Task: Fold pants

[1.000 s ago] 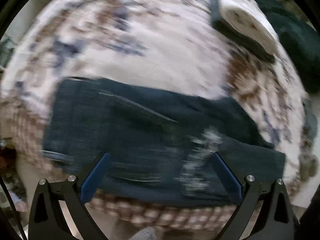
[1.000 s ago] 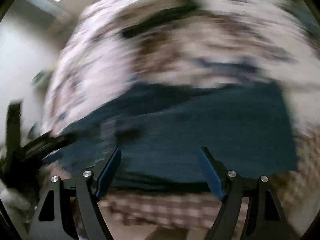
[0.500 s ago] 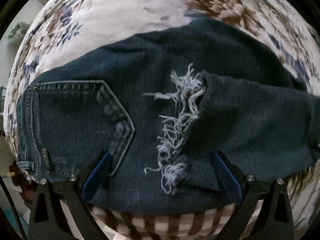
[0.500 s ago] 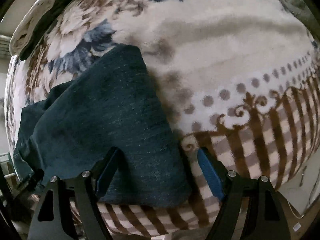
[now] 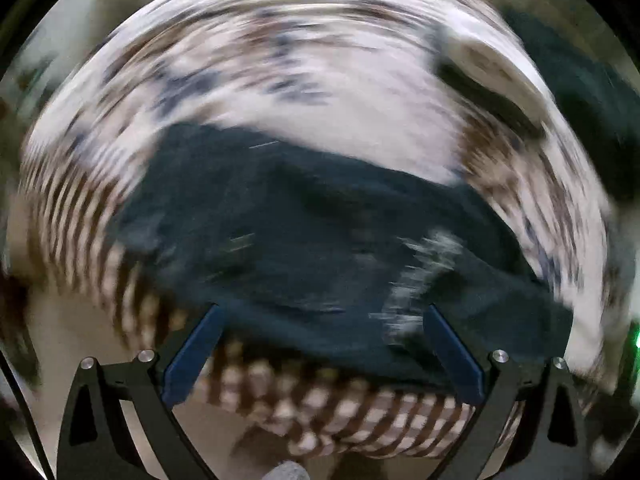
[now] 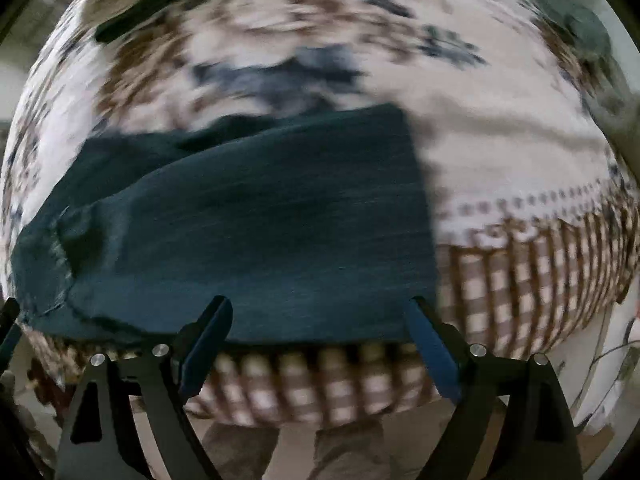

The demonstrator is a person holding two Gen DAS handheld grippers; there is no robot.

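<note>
Right gripper point(image 6: 318, 322) jaws opening, empty — dark, frayed denim pants point(image 6: 256, 224) folded flat on floral blanket point(image 6: 500, 152)

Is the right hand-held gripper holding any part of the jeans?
No, the right hand-held gripper has its jaws spread and opening, with nothing pinched between them, while the jeans lie flat on the blanket beyond its fingertips.

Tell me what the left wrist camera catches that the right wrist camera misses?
Left only: the jeans' frayed white rip. Right only: the jeans' straight folded end and the blanket's dotted border. Both show dark jeans on the floral blanket with its checked edge, and an open hand-held gripper gripping nothing.
</note>
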